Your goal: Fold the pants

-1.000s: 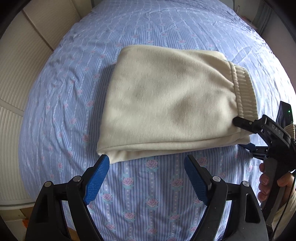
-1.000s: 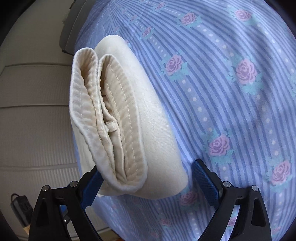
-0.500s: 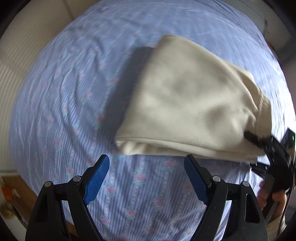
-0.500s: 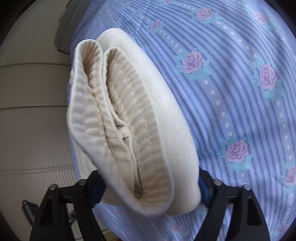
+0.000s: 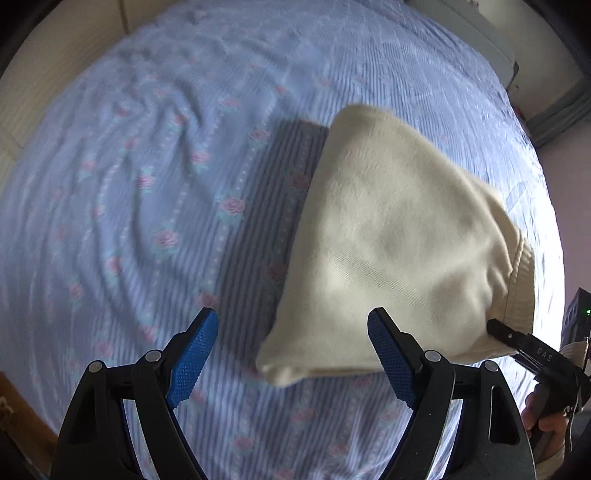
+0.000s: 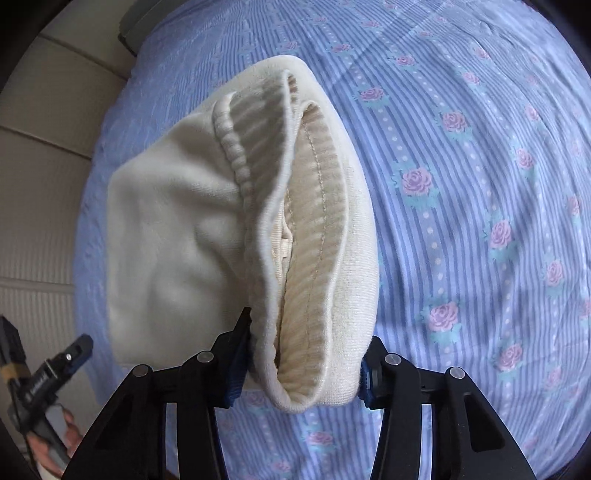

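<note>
The cream pants are folded into a thick bundle, lifted off the bed with a shadow under them. My right gripper is shut on the ribbed waistband end of the bundle; it also shows at the right edge of the left wrist view. My left gripper is open and empty, its blue pads wide apart just in front of the bundle's near corner. It also shows at the lower left of the right wrist view.
The bed sheet is blue striped with pink roses and lightly wrinkled. Pale wall panels run along the bed's far side. A grey headboard edge lies at the top right.
My right gripper closed on the waistband end and lifted the bundle off the sheet, swinging it. My left gripper stayed open and drew back to the left.
</note>
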`<state>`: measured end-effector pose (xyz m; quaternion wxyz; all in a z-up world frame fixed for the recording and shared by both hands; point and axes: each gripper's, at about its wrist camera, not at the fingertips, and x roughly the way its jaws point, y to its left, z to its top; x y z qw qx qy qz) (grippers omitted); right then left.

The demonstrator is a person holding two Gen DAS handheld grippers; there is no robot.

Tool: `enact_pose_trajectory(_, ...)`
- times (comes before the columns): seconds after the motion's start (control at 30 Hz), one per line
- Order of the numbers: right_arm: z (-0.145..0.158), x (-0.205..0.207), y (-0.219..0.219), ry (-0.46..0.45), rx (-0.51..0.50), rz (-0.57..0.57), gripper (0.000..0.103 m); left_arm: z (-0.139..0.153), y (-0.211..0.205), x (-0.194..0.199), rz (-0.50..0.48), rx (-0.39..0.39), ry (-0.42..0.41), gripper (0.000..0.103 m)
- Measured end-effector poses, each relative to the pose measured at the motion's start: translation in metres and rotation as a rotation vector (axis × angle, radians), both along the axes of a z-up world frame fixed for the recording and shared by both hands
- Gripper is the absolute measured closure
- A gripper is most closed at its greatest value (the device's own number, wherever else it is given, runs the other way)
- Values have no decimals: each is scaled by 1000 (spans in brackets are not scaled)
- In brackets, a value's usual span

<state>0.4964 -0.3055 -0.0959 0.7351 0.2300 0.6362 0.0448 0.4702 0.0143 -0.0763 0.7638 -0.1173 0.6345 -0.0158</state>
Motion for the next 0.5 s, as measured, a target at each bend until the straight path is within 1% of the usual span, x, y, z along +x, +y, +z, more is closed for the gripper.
enact_pose_trajectory(0.1,-2,7,11,8,-20,6,56,-26,-3,19,-53,-18,47,20)
enact_pose_trajectory(0.13,-1,-2,10,7,-26,15,56,-34,-3,24,-61,-35,60,21)
enact_pose_trajectory(0.17,-1,-1,13,7,-35,21,56,-44,-4,31,-72,-73,75,21)
enact_pose_trajectory(0.23,-2,-1,16,7,-54,31,56,-53,-5,39,-81,-134,85,24)
enact_pose_trajectory(0.3,-5,2,21,12,-61,28,56,-60,-8,47,-84,-200,90,36)
enact_pose_trajectory(0.33,-6,2,22,14,-62,26,56,-61,-9,50,-89,-225,96,46)
enact_pose_trajectory(0.4,-10,6,22,17,-60,22,56,-60,-11,52,-78,-245,118,52)
enact_pose_trajectory(0.43,-11,7,25,20,-61,22,56,-57,-11,53,-78,-254,121,58)
enact_pose_trajectory(0.47,-12,7,26,23,-62,21,56,-51,-10,52,-83,-262,110,62)
enact_pose_trajectory(0.5,-13,8,25,26,-62,19,56,-47,-10,51,-98,-263,106,63)
